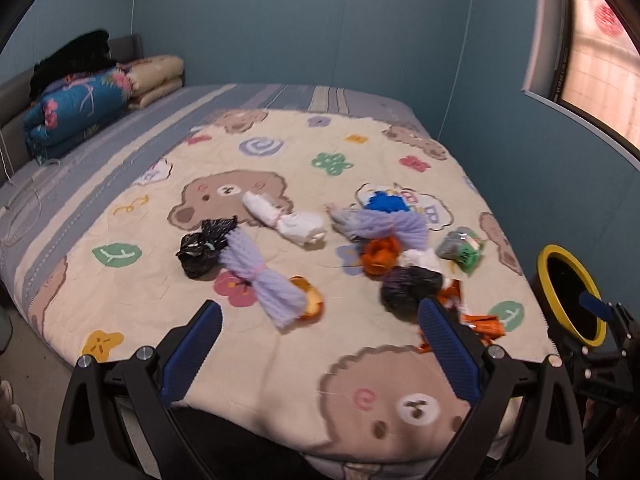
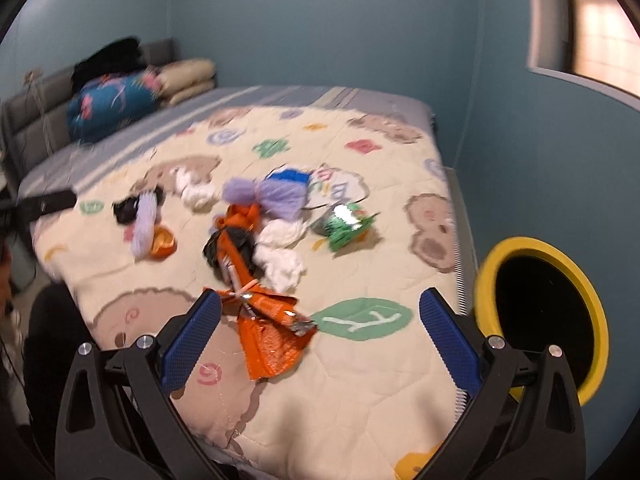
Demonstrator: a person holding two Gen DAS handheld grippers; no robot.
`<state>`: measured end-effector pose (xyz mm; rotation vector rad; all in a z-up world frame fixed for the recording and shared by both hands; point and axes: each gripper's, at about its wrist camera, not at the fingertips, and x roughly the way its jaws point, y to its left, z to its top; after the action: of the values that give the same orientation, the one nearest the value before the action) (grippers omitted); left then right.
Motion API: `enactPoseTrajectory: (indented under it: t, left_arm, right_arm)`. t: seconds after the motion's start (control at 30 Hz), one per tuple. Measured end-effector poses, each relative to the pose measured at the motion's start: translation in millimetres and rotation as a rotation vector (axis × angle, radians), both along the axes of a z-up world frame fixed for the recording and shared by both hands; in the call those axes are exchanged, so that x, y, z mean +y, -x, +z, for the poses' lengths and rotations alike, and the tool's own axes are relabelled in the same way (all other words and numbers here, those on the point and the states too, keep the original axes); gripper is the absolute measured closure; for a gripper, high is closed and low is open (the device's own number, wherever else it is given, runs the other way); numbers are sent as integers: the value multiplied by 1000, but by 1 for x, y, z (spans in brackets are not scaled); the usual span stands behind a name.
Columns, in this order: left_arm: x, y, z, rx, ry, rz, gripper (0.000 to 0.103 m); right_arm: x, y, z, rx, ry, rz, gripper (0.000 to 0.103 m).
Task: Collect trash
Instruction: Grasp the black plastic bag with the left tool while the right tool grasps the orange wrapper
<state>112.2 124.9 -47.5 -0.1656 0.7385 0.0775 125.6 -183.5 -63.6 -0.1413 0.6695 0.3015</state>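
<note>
bear quilt (image 1: pixel 280 360) | folded floral bedding (image 1: pixel 76 108) | headboard (image 1: pixel 16 100) | window (image 1: pixel 592 60), blurred

Both the left gripper (image 1: pixel 320 316) and right gripper (image 2: pixel 320 306) have black angular frames, silver screws, and jaws lined with ribbed blue pads (image 1: pixel 192 354).

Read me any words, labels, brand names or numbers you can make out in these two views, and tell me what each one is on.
None can be read.
Orange snack wrapper: printing too blurred to read.
Green snack packet: blurred, with glare across it.
Cloud patch on the bear quilt: pastel letter-like shapes, partly covered and too soft to read.
Red round window decoration: washed out, unreadable.
</note>
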Motion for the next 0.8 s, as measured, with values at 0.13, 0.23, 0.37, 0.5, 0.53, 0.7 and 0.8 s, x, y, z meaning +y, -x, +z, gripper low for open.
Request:
enactPoseTrajectory:
  t: [0.13,0.23,0.37,0.5,0.53,0.7,0.8]
  left_arm:
    - [26,-18,-13,49,31,17,8]
    - [44,-31,-23,80,21,57,8]
    - [73,-49,-38,108,73,80,8]
    - [102,-73,-58,145,109,121,8]
    - [107,-79,-63,154,105,126,8]
    - [133,-100,-82,164,115,162,8]
    - [145,-111,-86,155,123,183,8]
  right_arm:
    - [19,-12,-9,2,24,77,8]
    - [29,-23,-15,20,11,125,8]
    - [42,-41,-20,43,-3,153,8]
    - [60,-58,-24,72,2,191,8]
    - [64,-62,-26,85,-5,206,8]
    - [80,-79,-35,130,-27,251,8]
    - [88,-90,-42,166,-37,265,8]
